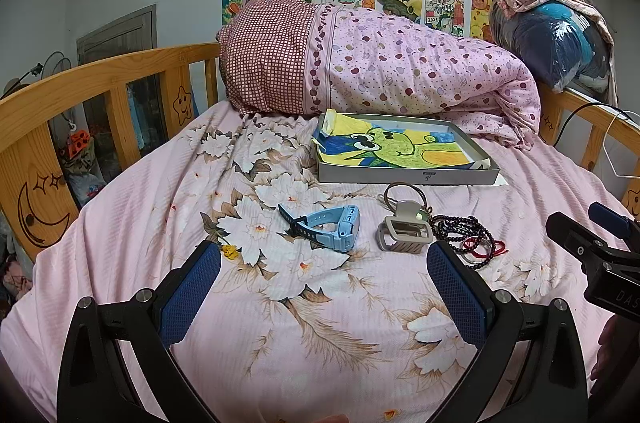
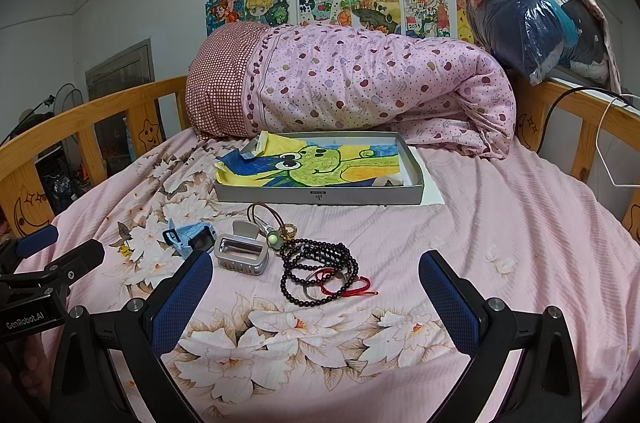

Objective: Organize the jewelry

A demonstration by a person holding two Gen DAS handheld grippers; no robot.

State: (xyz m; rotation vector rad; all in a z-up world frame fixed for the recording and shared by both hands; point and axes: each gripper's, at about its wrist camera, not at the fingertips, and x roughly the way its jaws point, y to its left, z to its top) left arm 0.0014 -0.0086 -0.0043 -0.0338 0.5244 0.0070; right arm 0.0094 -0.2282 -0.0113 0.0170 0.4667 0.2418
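On the pink floral bed sheet lie a light blue watch (image 1: 325, 227) (image 2: 188, 241), a grey hair claw clip (image 1: 405, 233) (image 2: 242, 251), a brown hair tie with a charm (image 1: 404, 193) (image 2: 266, 217), and a pile of dark bead bracelets with a red cord and a silver ring (image 1: 468, 237) (image 2: 322, 273). Behind them is a shallow grey box (image 1: 404, 177) (image 2: 320, 197) lined with a green frog drawing. My left gripper (image 1: 324, 277) is open and empty, just in front of the watch and clip. My right gripper (image 2: 316, 289) is open and empty, around the near side of the bracelets.
A rolled pink quilt (image 1: 380, 67) (image 2: 360, 83) lies behind the box. Wooden bed rails (image 1: 100, 79) (image 2: 580, 99) run along both sides. A plastic-wrapped bundle (image 2: 540, 23) sits on the right rail. Drawings cover the wall.
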